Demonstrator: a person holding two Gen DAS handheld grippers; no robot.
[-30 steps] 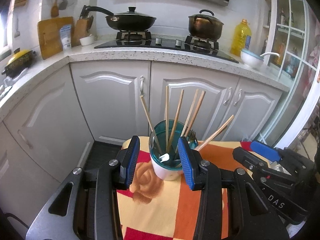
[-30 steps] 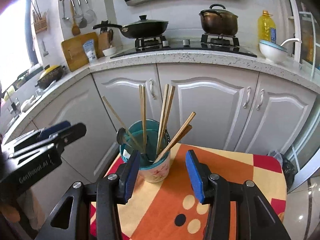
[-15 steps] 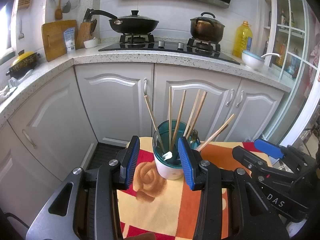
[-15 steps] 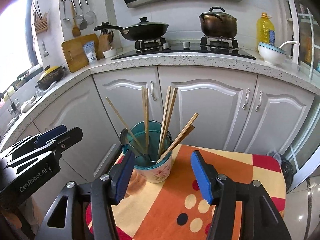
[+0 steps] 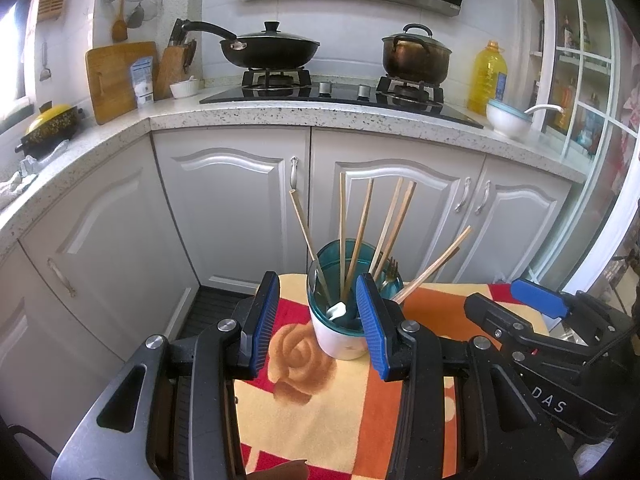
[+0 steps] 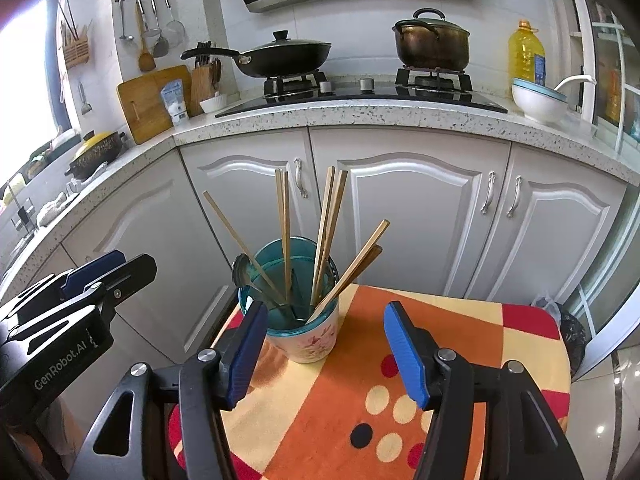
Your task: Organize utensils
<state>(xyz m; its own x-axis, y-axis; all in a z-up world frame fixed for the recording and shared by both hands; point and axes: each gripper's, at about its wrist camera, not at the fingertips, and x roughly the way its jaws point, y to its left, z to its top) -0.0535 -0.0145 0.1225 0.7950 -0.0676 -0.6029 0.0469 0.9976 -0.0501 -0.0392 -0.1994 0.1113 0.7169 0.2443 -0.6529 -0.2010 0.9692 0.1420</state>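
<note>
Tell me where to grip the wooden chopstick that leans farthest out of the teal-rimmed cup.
Pinch the low-leaning wooden chopstick on its bare upper shaft, coming from above on the cup's right. It angles well clear of the upright sticks there, while its lower end is buried inside the teal-rimmed ceramic cup.

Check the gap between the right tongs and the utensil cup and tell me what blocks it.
Nothing visible blocks it. The right tongs stand open, having just widened, with only bare patterned cloth ahead. The utensil cup, with its chopsticks, sits just ahead toward the left finger.
</note>
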